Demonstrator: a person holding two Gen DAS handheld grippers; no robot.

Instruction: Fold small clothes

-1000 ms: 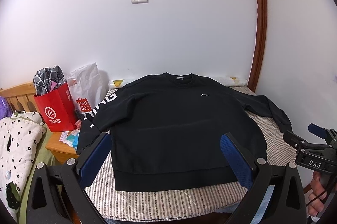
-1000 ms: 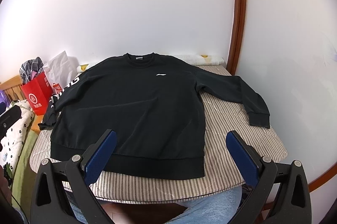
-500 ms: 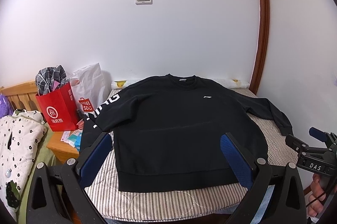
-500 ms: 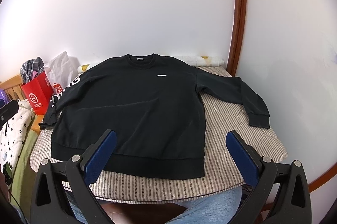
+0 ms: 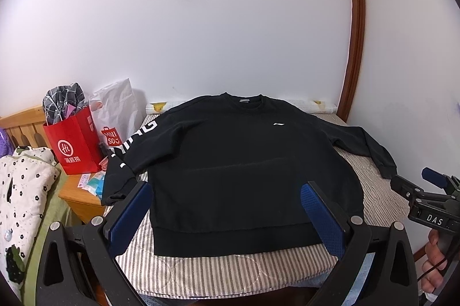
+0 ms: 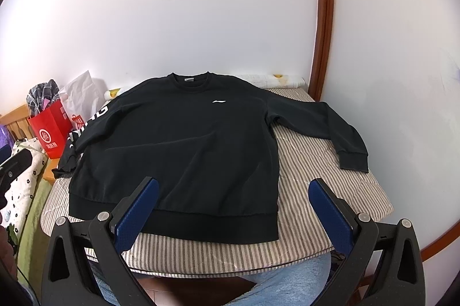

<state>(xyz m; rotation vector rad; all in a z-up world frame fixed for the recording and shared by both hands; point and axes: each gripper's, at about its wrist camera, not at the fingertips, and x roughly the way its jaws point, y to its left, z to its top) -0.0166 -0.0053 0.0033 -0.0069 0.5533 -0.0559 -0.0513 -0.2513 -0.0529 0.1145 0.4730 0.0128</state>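
Note:
A black long-sleeved sweatshirt [image 5: 241,162] lies flat and face up on the striped mattress [image 5: 218,274], collar toward the wall; it also shows in the right wrist view [image 6: 184,145]. Its left sleeve with white letters [image 5: 135,142] hangs off the left edge. Its right sleeve [image 6: 325,124] lies spread out on the mattress. My left gripper [image 5: 227,205] is open and empty above the hem. My right gripper [image 6: 234,202] is open and empty above the hem's right part, and shows at the right edge of the left wrist view [image 5: 425,196].
A red paper bag [image 5: 73,142] and a white plastic bag [image 5: 115,107] stand on a wooden nightstand [image 5: 77,193] left of the mattress. A floral quilt [image 5: 20,191] lies at far left. The wall and a brown door frame [image 5: 355,47] stand behind.
Both grippers have shifted slightly, so the sweatshirt sits a little lower in the left wrist view. Nothing was grasped and the sweatshirt has not moved.

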